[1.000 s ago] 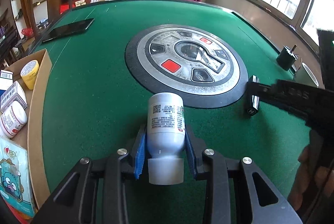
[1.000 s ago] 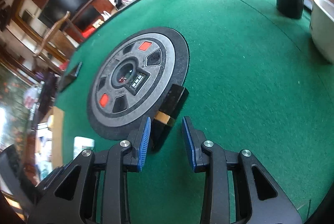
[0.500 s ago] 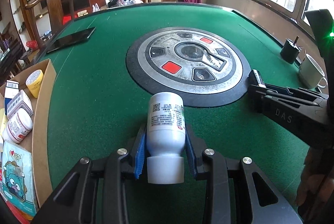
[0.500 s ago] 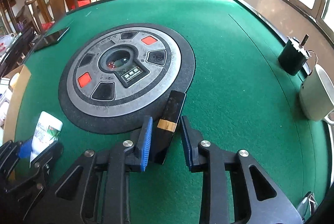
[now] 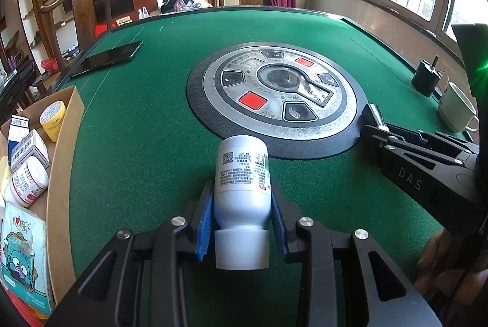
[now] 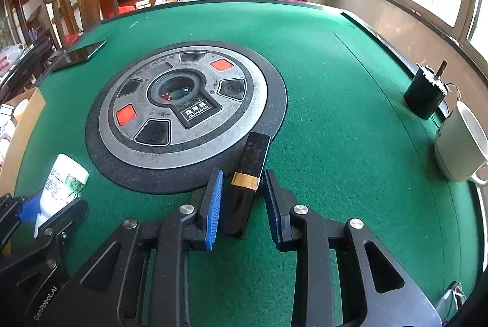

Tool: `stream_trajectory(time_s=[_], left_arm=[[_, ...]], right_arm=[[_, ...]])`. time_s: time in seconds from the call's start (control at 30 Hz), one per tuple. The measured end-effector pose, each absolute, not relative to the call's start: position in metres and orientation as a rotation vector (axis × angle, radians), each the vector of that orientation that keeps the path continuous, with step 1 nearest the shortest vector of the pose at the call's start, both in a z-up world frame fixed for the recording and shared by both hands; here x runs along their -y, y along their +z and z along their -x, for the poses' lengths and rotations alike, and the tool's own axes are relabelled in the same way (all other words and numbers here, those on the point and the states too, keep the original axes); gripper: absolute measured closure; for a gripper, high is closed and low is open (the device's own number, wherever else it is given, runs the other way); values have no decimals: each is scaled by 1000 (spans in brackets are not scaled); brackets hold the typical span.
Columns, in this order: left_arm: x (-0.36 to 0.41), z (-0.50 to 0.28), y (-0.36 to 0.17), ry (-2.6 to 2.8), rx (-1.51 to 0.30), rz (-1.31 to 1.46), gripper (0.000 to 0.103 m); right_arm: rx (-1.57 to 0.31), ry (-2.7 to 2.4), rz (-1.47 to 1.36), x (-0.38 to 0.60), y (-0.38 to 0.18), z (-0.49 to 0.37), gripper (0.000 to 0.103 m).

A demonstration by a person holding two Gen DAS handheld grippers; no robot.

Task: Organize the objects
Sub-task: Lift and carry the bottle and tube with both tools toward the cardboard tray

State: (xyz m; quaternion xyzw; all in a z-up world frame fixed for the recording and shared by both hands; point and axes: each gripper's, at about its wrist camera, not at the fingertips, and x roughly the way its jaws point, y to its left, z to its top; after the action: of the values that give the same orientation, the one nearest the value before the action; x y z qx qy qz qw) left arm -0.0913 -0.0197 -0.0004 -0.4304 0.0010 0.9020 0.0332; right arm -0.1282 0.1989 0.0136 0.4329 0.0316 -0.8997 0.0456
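right claw [image 6: 241, 199] astride black bar [image 6: 248, 174], green table [image 6: 335, 113]

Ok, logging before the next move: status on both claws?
Left claw shut on white bottle. Right claw astride black bar, not clamped. Nothing blocking either.

White plastic pill bottle [image 5: 242, 174] with printed label, clamped cap-toward-camera above green felt. Slim black rectangular case [image 6: 248, 174] with gold band, lying at the round panel's edge.

2 wrist cameras looking down low across the green table [image 5: 137, 144]

Both are facing the round centre panel [image 5: 274, 95] and windows; each is catching the other's gripper.
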Motion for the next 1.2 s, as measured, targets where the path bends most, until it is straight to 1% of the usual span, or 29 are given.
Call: stream_trajectory(time_s=[0.03, 0.1, 0.17, 0.2, 0.27, 0.43, 0.47, 0.5, 0.53, 0.57, 0.8, 0.93, 1.03, 1.13, 1.2], left_arm=[[20, 91, 0, 2775, -3, 1324, 69], [20, 91, 0, 2774, -1, 1324, 69], [20, 91, -1, 2775, -1, 1323, 69], [20, 92, -1, 2774, -1, 1324, 69], [20, 91, -1, 2774, 1, 1323, 69], [20, 91, -1, 2774, 3, 1323, 69], [19, 92, -1, 2774, 2, 1323, 69], [20, 91, -1, 2774, 0, 1324, 69], [20, 92, -1, 2774, 0, 1323, 69], [20, 91, -1, 2774, 3, 1323, 69], [19, 91, -1, 2775, -3, 1324, 68], [19, 92, -1, 2773, -11, 1325, 65], [19, 91, -1, 2774, -13, 1324, 65], [20, 91, -1, 2786, -13, 1326, 69], [20, 90, -1, 2789, -12, 1326, 69]], right_arm=[[-92, -2744, -1319, -199, 13, 129, 77], [-52, -2726, -1312, -200, 13, 131, 68], [-21, -2684, -1308, -199, 14, 132, 44], [-41, -2667, -1312, -195, 13, 132, 39], [-130, -2671, -1329, -185, 12, 131, 37], [-110, -2680, -1351, -187, 12, 130, 37], [-103, -2681, -1356, -187, 12, 130, 39], [-97, -2689, -1358, -188, 13, 130, 45], [-96, -2702, -1349, -188, 14, 129, 68], [-100, -2716, -1349, -190, 15, 128, 86], [-51, -2716, -1343, -194, 15, 126, 86], [-48, -2716, -1340, -193, 15, 126, 86], [-50, -2718, -1337, -193, 15, 126, 86], [-51, -2717, -1337, -193, 15, 125, 86], [-34, -2713, -1335, -194, 16, 125, 86]])
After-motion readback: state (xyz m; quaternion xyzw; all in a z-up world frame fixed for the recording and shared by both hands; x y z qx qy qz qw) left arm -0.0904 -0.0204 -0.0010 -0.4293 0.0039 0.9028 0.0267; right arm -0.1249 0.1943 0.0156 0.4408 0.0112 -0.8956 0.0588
